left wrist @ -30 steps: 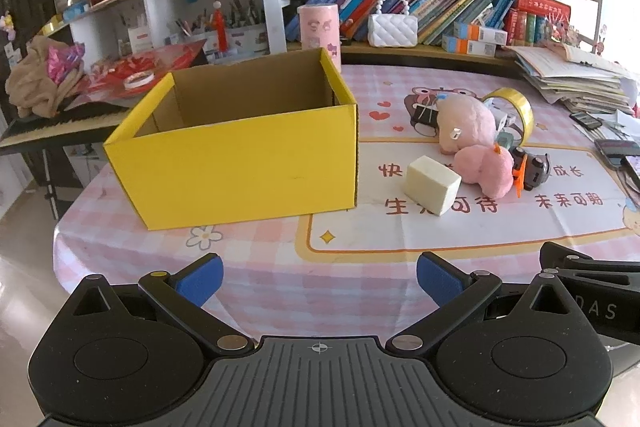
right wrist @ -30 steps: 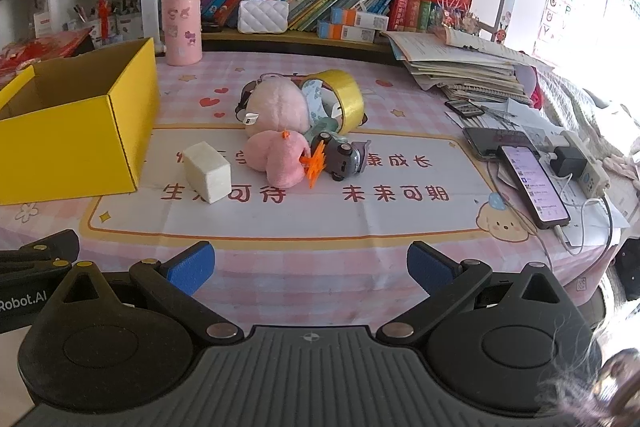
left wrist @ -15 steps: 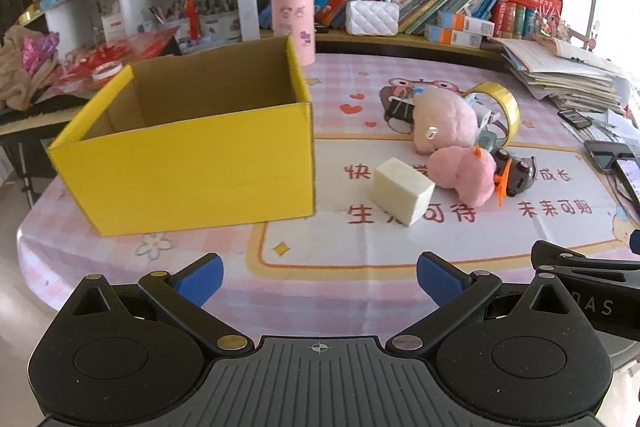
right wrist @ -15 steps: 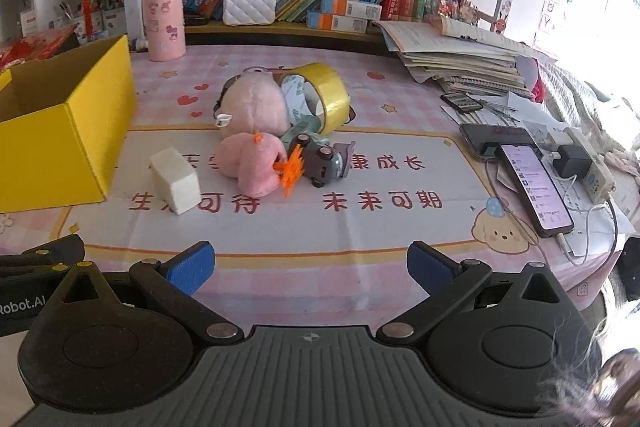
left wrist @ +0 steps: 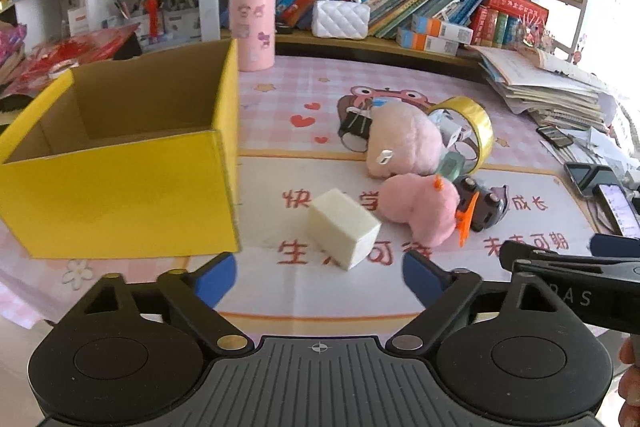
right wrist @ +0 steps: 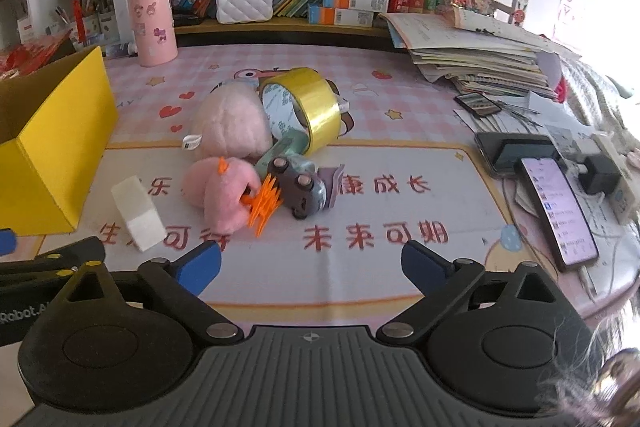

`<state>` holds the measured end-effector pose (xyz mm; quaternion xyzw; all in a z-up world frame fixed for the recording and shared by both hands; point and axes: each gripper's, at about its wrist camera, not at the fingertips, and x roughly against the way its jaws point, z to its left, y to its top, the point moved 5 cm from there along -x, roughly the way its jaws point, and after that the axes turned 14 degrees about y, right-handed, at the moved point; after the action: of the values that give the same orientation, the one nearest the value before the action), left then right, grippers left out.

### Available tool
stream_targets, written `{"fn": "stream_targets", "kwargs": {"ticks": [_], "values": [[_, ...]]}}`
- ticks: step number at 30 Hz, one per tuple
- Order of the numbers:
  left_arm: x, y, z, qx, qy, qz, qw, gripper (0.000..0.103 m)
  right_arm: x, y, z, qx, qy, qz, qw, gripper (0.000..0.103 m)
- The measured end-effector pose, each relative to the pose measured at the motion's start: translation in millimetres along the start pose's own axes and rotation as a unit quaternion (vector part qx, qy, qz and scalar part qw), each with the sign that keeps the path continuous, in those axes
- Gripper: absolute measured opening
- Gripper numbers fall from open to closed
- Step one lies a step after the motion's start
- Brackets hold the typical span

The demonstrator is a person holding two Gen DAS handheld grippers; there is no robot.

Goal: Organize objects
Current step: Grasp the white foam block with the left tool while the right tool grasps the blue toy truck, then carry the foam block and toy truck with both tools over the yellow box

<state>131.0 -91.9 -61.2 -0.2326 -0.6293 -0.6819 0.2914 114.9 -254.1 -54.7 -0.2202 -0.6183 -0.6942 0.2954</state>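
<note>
white block (left wrist: 343, 227) beside yellow box (left wrist: 120, 187)

Yellow box (left wrist: 120, 187), cream block (left wrist: 344, 227), pink plush toys (left wrist: 404, 139), yellow tape roll (right wrist: 308, 107), pink-checked tabletop (left wrist: 288, 83).

Two low wrist views near the table's edge (left wrist: 280, 311), facing the bookshelf (right wrist: 320, 27), sharing toy pile (left wrist: 416, 183).
</note>
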Motion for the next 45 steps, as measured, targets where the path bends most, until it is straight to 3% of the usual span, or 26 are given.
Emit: {"fn": "stream_targets", "kwargs": {"ticks": [2, 7, 11, 18, 23, 28, 36, 39, 45], "values": [[-5, 3, -7, 0.001, -0.002, 0.003, 1.0, 0.079, -5, 6, -6, 0.003, 0.007, 0.001, 1.0, 0.087], [-24, 12, -25, 0.0, 0.005, 0.009, 0.9999, 0.069, -18, 20, -21, 0.008, 0.025, 0.003, 1.0, 0.073], [-43, 20, -34, 0.008, 0.025, 0.017, 0.9995, 0.068, -30, 29, -32, 0.008, 0.04, 0.008, 0.999, 0.067], [-77, 22, -36, 0.034, 0.055, 0.061, 0.9961, 0.065, -50, 43, -47, 0.011, 0.067, 0.01, 0.998, 0.067], [-90, 22, -35, 0.048, 0.046, 0.091, 0.9937, 0.044, -71, 48, -50, 0.03, 0.083, 0.031, 0.996, 0.067], [-83, 24, -30, 0.06, 0.048, 0.101, 0.992, 0.031, -93, 50, -50, 0.037, 0.098, 0.046, 0.993, 0.067], [-55, 25, -23, 0.073, 0.047, 0.09, 0.9922, 0.03, -124, 48, -54, 0.021, 0.129, 0.07, 0.989, 0.063], [-47, 26, -23, 0.067, 0.049, 0.081, 0.9932, 0.03, -125, 46, -51, 0.044, 0.133, 0.05, 0.989, 0.043], [-38, 30, -25, 0.069, 0.031, 0.062, 0.9952, 0.029, -108, 49, -62, 0.02, 0.122, 0.018, 0.992, 0.043]]}}
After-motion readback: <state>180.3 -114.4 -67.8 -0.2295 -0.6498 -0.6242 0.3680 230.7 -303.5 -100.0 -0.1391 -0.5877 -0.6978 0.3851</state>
